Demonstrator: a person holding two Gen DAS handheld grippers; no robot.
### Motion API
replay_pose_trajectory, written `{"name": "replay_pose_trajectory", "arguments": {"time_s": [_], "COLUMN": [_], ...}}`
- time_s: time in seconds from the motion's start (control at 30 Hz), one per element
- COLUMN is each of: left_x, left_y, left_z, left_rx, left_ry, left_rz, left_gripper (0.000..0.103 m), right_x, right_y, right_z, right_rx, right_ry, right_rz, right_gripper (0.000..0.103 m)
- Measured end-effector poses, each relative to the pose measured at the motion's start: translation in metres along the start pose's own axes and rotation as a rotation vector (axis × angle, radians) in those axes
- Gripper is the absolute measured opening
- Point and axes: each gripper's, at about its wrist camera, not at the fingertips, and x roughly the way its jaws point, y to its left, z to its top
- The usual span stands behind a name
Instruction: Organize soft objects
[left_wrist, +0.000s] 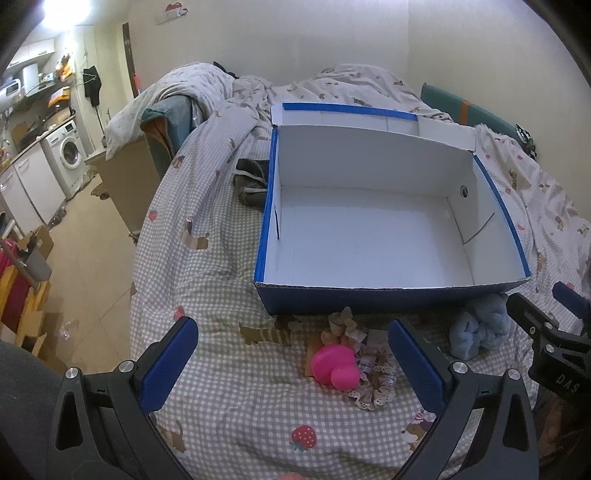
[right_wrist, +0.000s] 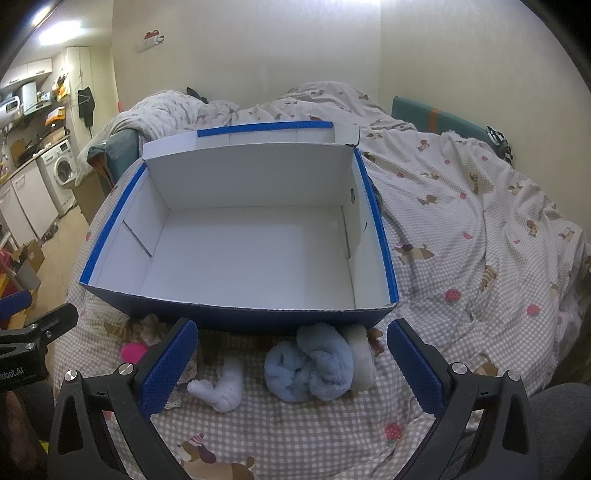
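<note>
An open blue cardboard box (left_wrist: 388, 293) with a white, empty inside sits on the bed; it also shows in the right wrist view (right_wrist: 236, 314). In front of it lie a pink soft toy (left_wrist: 334, 367), a beige lace scrunchie (left_wrist: 375, 387) and a beige frilly scrunchie (left_wrist: 341, 325). My left gripper (left_wrist: 295, 365) is open above them. A light blue fluffy scrunchie (right_wrist: 310, 363), a white fluffy piece (right_wrist: 362, 358) beside it and a small white soft piece (right_wrist: 223, 387) lie between the fingers of my open right gripper (right_wrist: 291, 363). The pink toy (right_wrist: 133, 350) peeks out at left.
The bed has a checked sheet (left_wrist: 229, 406) with a crumpled duvet (right_wrist: 461, 192) at right and back. A dark garment (left_wrist: 253, 181) lies left of the box. The bed edge drops to the floor (left_wrist: 85, 258) at left, with a washing machine (left_wrist: 68, 153) beyond.
</note>
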Motion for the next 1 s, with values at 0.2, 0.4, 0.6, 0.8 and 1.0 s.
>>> {"name": "replay_pose_trajectory", "arguments": {"time_s": [0.2, 0.4, 0.6, 0.8, 1.0], "left_x": [0.0008, 0.0006, -0.0012, -0.0029, -0.0030], "left_y": [0.0002, -0.0011, -0.0007, -0.0008, -0.0008], "left_z": [0.0001, 0.0007, -0.0020, -0.0021, -0.0018], "left_rx": [0.009, 0.003, 0.015, 0.013, 0.012], "left_ry": [0.002, -0.008, -0.016, -0.020, -0.020], "left_rz": [0.007, -0.002, -0.005, -0.002, -0.001], "left_gripper": [0.103, 0.103, 0.103, 0.103, 0.103], "right_x": [-0.0003, 0.0011, -0.0006, -0.0016, -0.0025], "right_y": [0.0002, 0.0008, -0.0012, 0.0022, 0.0014], "right_z": [0.0000, -0.0018, -0.0024, -0.0021, -0.0021], "right_rx": [0.001, -0.014, -0.001, -0.017, -0.011], "right_ry": [0.001, 0.010, 0.002, -0.009, -0.012], "right_rz": [0.000, -0.006, -0.009, -0.009, -0.008], "right_gripper": [0.103, 0.103, 0.103, 0.103, 0.103]}}
